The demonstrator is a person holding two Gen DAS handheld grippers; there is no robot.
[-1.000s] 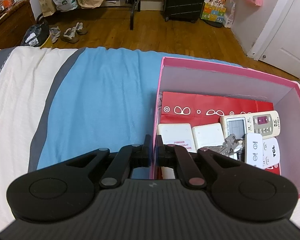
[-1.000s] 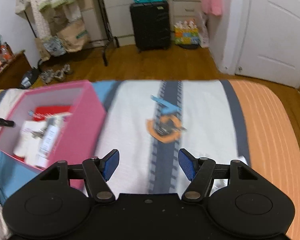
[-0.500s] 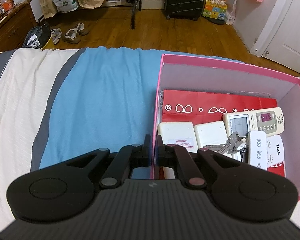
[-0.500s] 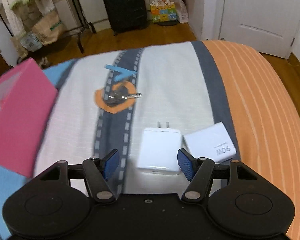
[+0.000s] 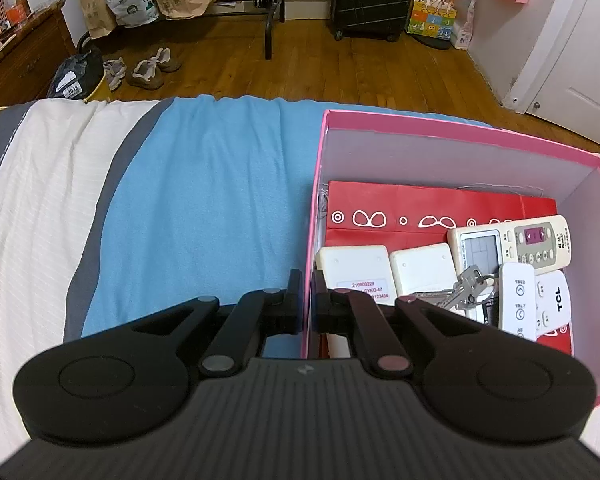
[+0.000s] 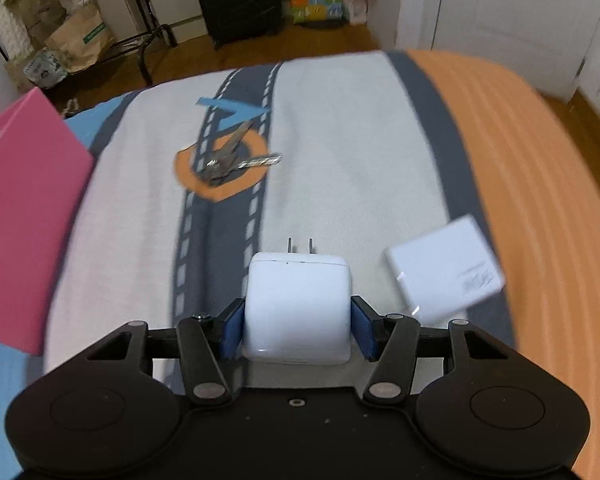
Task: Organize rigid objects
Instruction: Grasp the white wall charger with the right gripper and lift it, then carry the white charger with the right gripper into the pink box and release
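Right wrist view: the right gripper [image 6: 297, 326] straddles a white square plug-in charger [image 6: 297, 306] lying on the striped bedspread [image 6: 340, 152]. Its jaws have just been closing, and the blue pads seem to touch the charger's sides, though motion blur leaves that uncertain. A second white adapter [image 6: 446, 266] lies just beside, a bunch of metal keys [image 6: 232, 162] farther off. The left gripper [image 5: 307, 300] pinches the pink cardboard box's [image 5: 440, 122] near wall, jaws pressed together on it; remotes lie inside.

Home bedroom: bed [image 5: 204, 200]; shoes [image 5: 148, 70]
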